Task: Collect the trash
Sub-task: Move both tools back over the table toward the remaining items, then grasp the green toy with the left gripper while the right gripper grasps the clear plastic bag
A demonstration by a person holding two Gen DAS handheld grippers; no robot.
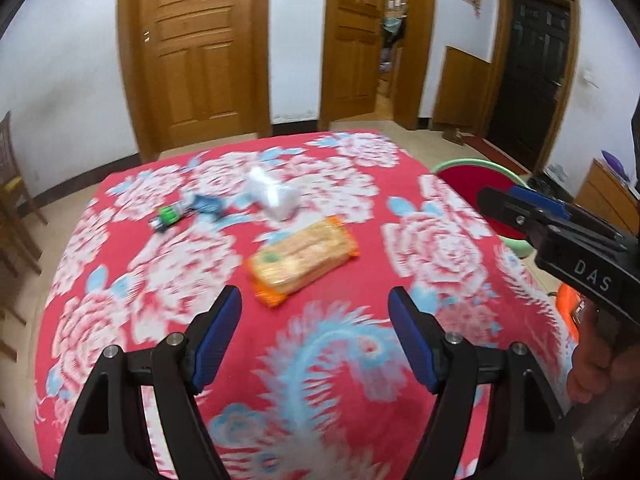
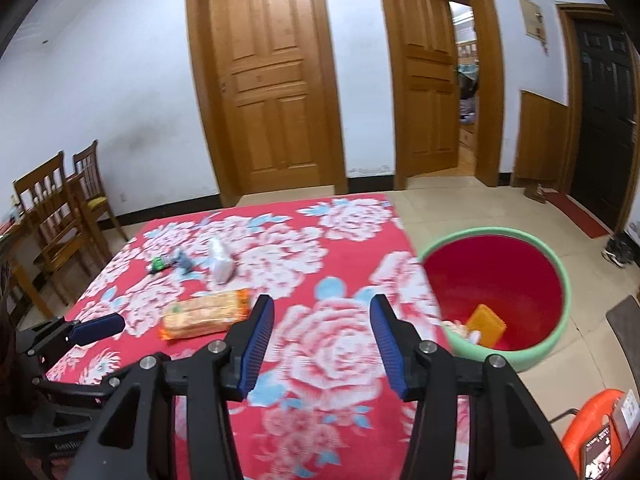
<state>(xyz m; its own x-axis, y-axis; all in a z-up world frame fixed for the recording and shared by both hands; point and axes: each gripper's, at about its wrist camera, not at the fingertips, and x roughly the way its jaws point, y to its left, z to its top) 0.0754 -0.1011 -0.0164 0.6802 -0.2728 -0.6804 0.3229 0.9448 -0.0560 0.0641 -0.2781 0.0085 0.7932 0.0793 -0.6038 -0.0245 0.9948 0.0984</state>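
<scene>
both the left gripper (image 1: 314, 308) and right gripper (image 2: 322, 316) hover spread wide and empty above the floral cloth (image 1: 440, 248), where the cracker packet (image 1: 302, 266) lies (the red bin (image 2: 496, 276) stands beside the table)

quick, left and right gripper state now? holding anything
Left gripper: open, holding nothing, above the cloth near the cracker pack.
Right gripper: open, holding nothing, next to the bin.
</scene>
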